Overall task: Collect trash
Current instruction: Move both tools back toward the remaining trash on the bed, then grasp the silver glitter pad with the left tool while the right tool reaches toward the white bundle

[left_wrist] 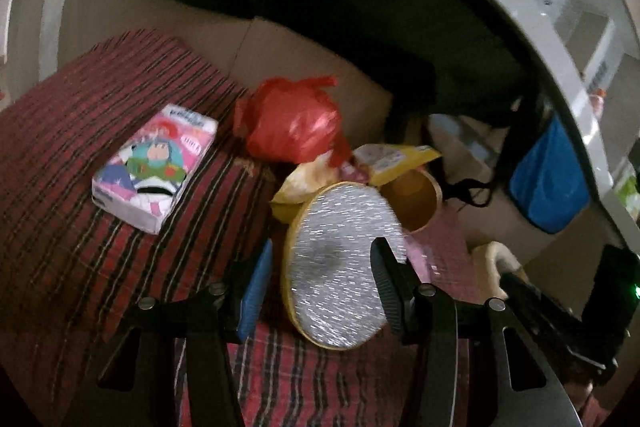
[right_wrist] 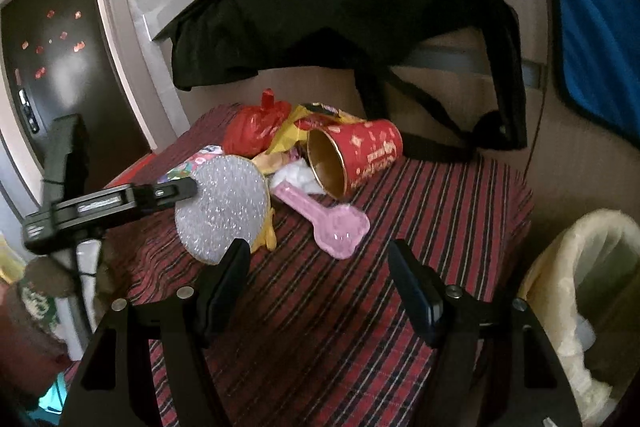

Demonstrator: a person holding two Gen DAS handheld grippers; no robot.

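My left gripper [left_wrist: 320, 275] is shut on a round silver foil lid [left_wrist: 340, 267] with a yellow rim and holds it above the striped red tablecloth [left_wrist: 80, 227]. The lid also shows in the right wrist view [right_wrist: 224, 203], pinched by the left gripper [right_wrist: 188, 189]. Behind it lies a trash pile: a red plastic bag [right_wrist: 256, 131], a yellow wrapper [right_wrist: 292, 139], a tipped red paper cup [right_wrist: 356, 155], white tissue [right_wrist: 298, 181] and a pink plastic spoon-shaped tray [right_wrist: 332, 223]. My right gripper [right_wrist: 320, 283] is open and empty above the cloth.
A cartoon tissue pack [left_wrist: 156, 163] lies on the cloth at left. A bin with a pale liner [right_wrist: 592, 291] stands right of the table. A black bag [right_wrist: 360, 19] hangs behind the table, a blue cloth [right_wrist: 600, 39] at right.
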